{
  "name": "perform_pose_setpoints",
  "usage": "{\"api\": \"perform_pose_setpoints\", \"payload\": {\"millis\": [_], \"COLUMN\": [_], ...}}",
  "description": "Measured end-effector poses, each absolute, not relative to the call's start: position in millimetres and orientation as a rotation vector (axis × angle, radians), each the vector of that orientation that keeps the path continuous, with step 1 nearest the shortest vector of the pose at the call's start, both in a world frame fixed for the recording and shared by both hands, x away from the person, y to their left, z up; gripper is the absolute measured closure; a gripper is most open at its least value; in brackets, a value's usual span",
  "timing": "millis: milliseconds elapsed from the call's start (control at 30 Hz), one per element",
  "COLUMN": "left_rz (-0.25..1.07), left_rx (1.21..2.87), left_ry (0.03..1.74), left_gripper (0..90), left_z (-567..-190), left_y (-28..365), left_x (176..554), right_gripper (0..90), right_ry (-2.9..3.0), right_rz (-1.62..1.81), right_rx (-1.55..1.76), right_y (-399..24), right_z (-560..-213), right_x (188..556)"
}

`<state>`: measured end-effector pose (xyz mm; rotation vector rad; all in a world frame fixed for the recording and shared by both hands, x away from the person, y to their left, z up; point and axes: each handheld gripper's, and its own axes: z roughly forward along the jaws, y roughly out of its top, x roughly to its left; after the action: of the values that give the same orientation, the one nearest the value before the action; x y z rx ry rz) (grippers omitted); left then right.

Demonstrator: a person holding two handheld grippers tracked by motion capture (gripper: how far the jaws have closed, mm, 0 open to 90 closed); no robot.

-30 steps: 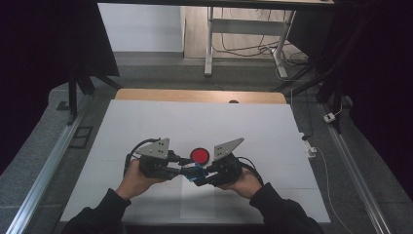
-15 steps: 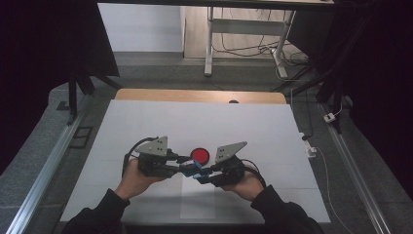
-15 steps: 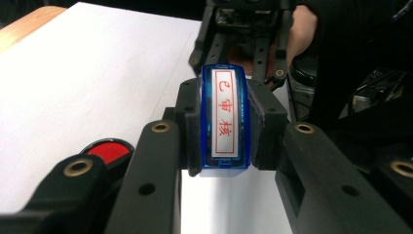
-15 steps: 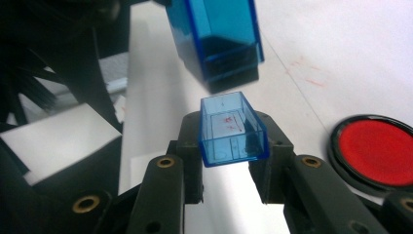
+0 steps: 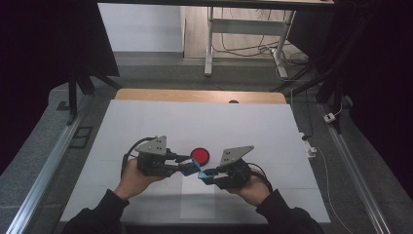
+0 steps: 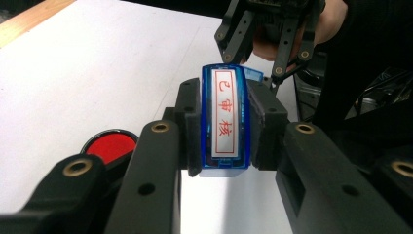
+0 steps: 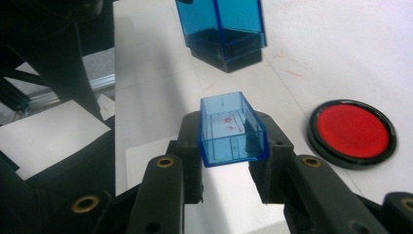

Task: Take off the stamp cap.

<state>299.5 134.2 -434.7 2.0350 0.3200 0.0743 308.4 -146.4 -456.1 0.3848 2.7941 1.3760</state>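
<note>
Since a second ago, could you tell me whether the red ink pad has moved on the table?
No. The red ink pad sits at the same spot below the table's wooden edge.

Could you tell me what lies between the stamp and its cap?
Nothing: in the right gripper view, bare white table separates the stamp from the cap.

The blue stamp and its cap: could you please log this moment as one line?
left tool: shut on blue stamp body | right tool: shut on blue cap | parts: apart | red ink pad: open on table
</note>
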Motion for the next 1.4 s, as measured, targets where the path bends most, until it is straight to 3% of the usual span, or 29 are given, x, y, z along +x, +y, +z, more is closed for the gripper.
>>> {"api": "perform_pose_setpoints", "payload": {"millis": [1400], "left_rz": [0.108], "left_rx": [2.065], "left_ry": [0.398], "left_gripper": [70.0], "left_z": [-437], "left_y": [133], "left_x": [302], "right_gripper": [68.6], "right_ry": [2.457], "right_rz": [1.322], "right_rx": [0.779], "right_y": [-250], "right_z": [-443], "right_x": [267]}}
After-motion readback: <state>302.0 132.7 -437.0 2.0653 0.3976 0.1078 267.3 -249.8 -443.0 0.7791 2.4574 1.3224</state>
